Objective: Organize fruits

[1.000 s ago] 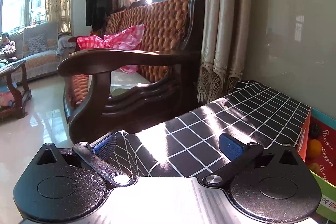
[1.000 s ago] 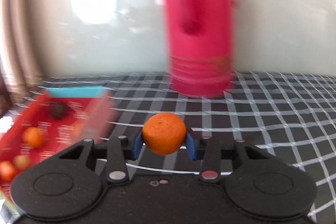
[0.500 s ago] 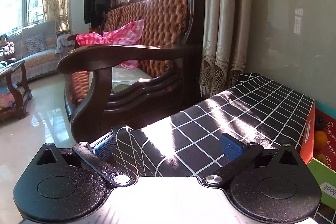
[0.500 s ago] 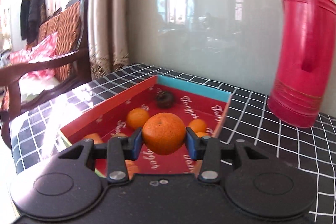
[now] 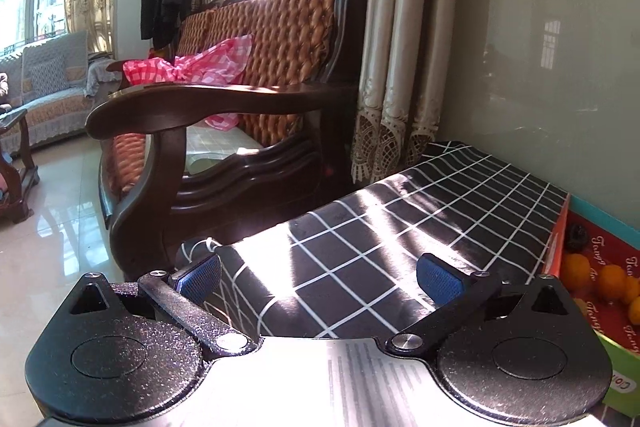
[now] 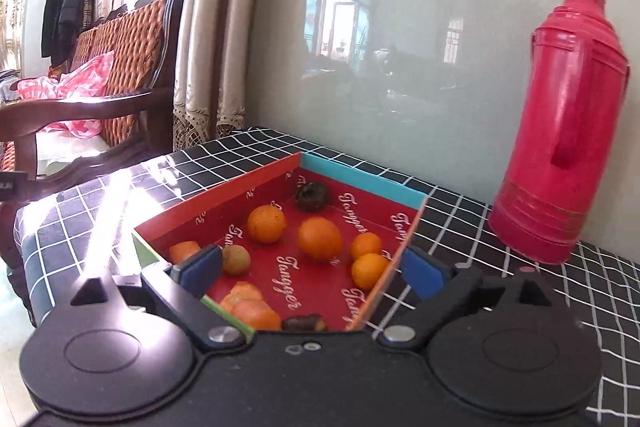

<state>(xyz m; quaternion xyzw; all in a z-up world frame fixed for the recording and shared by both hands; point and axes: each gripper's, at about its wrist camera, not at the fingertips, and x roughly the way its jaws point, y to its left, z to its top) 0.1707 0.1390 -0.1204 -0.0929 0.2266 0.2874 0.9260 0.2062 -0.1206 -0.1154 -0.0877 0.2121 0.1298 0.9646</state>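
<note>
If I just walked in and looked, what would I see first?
Probably the tall red thermos flask, standing by the wall on the black checked tablecloth. Next, the red box to its left, with bright oranges lying inside, just beyond the right gripper, whose jaws are opening with nothing between them. From the left gripper you would notice the big wooden sofa with a pink checked cloth on it.

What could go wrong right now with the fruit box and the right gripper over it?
1. The right gripper, jaws opening with nothing between them, straddles the red box; its right finger sits at the box's wall and could snag it on pulling back.
2. The biggest orange lies loose on the box floor and may roll into the smaller oranges.
3. The red thermos stands close beside the box; a wide swing could topple it.
</note>
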